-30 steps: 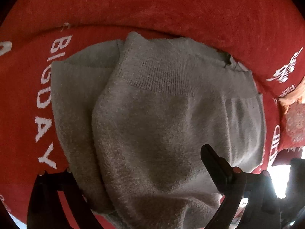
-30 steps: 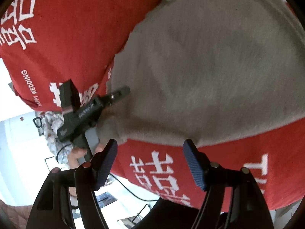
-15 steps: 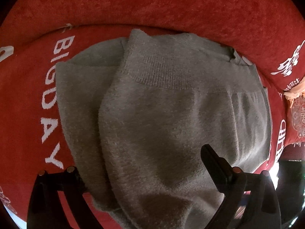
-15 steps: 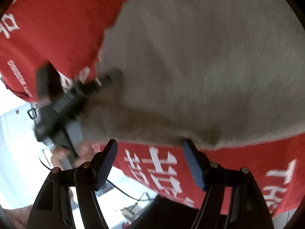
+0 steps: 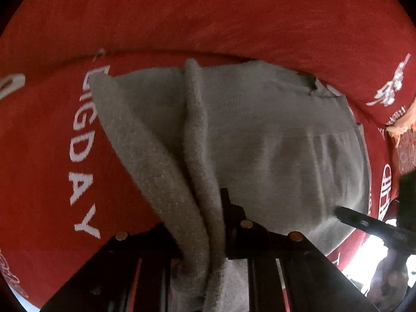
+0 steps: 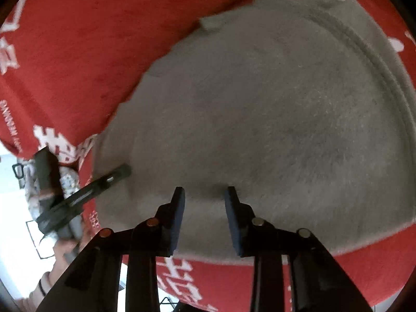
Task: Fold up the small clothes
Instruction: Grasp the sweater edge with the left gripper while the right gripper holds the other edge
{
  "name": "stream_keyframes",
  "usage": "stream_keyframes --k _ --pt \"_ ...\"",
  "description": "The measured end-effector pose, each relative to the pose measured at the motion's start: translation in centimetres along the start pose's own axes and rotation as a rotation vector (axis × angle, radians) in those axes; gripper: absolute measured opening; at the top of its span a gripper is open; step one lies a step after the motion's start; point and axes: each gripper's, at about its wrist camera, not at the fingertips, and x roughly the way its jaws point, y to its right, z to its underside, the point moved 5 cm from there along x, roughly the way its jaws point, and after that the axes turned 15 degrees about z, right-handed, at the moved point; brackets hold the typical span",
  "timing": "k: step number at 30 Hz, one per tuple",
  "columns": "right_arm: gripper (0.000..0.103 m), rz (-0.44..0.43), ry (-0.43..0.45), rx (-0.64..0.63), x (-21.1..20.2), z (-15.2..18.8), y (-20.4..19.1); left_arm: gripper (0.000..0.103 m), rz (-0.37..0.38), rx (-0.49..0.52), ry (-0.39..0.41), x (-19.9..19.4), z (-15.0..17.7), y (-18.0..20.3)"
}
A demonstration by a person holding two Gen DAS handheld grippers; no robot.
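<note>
A grey knit garment (image 5: 273, 135) lies on a red cloth with white lettering (image 5: 52, 156). My left gripper (image 5: 205, 223) is shut on the garment's near-left edge, which bunches up between the fingers. In the right wrist view the garment (image 6: 273, 117) fills the middle. My right gripper (image 6: 205, 195) is over its near edge, jaws narrowed with a gap between them, fabric lying between the pads. The left gripper also shows in the right wrist view (image 6: 122, 171), and the right gripper shows in the left wrist view (image 5: 340, 212).
The red cloth (image 6: 78, 52) covers the whole surface and drops off at the near edge. A bright floor and a cable show beyond that edge at lower left in the right wrist view (image 6: 15, 208). An orange patterned item (image 5: 405, 130) lies at the far right.
My left gripper has closed on the garment's edge and pulled it into a ridge. My right gripper has moved onto the garment's near edge and its jaws have narrowed.
</note>
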Motion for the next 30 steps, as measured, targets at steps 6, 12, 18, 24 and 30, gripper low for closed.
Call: stream_keyframes --k 6,12,18,24,30 --pt "0.033 -0.043 -0.035 -0.011 1.3 0.1 0.5 0.016 0.074 0.044 0.076 -3.0 -1.4 5.6" --pt "0.035 -0.201 -0.047 0.045 -0.1 0.3 1.7 0.016 0.14 0.187 0.072 -3.4 -3.1 14.9" --pt "0.037 -0.366 -0.054 0.168 -0.8 0.4 5.1 0.016 0.141 0.303 -0.035 3.4 -3.1 23.7" --pt "0.037 -0.451 -0.082 0.287 0.0 1.5 9.3 0.017 0.022 0.376 -0.094 8.3 -1.7 26.7" --pt "0.045 -0.526 -0.1 0.335 0.5 1.9 10.5 0.064 0.04 0.495 -0.071 7.0 0.3 29.7"
